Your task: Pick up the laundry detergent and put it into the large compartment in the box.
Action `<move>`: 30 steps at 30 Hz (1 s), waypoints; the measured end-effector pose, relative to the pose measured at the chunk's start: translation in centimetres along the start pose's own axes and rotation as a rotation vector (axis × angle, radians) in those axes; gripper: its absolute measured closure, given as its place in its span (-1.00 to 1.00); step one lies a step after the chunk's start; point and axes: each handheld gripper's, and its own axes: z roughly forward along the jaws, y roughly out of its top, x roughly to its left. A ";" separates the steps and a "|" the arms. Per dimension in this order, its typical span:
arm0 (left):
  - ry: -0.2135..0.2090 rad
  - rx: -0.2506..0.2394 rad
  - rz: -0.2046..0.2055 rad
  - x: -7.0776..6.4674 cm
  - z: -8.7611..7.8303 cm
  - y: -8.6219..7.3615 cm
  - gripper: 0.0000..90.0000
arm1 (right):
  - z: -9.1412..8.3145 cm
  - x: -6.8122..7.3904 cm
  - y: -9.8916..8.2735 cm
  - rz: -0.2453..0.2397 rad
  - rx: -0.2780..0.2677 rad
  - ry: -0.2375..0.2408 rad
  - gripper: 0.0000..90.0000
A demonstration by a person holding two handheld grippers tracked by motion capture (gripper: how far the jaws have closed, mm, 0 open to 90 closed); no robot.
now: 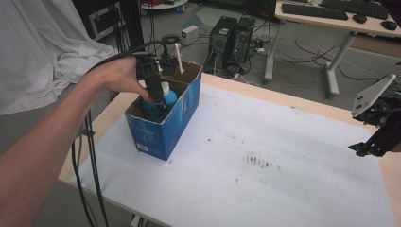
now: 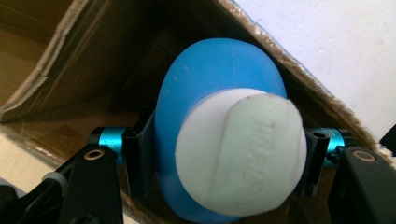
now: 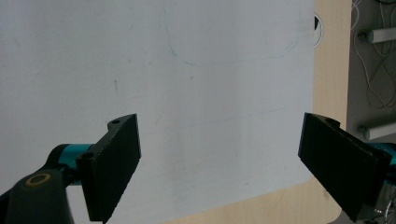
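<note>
Bottle (image 2: 219,135), blue, white-capped, rigid and slick, standing in box (image 1: 163,130): left tongs (image 2: 224,158) clamp its body; right tongs (image 3: 219,163) gape empty.

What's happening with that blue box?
A person is working with tongs in each hand. The left tongs reach down into the open blue cardboard box and are shut on a blue bottle with a white cap. The right tongs hang open over the white table cover, holding nothing.
</note>
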 end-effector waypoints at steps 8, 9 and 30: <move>-0.003 -0.013 0.025 0.1 0.4 -0.2 -0.16 | 0.0 0.0 0.0 0.003 -0.004 0.000 -0.73; -0.004 -0.018 0.028 0.1 0.4 -0.2 -0.16 | 0.0 0.1 0.0 0.003 -0.005 0.000 -0.73; 0.002 -0.009 0.042 -0.2 0.5 0.0 -0.19 | -0.1 0.2 -0.1 0.007 -0.005 0.002 -0.73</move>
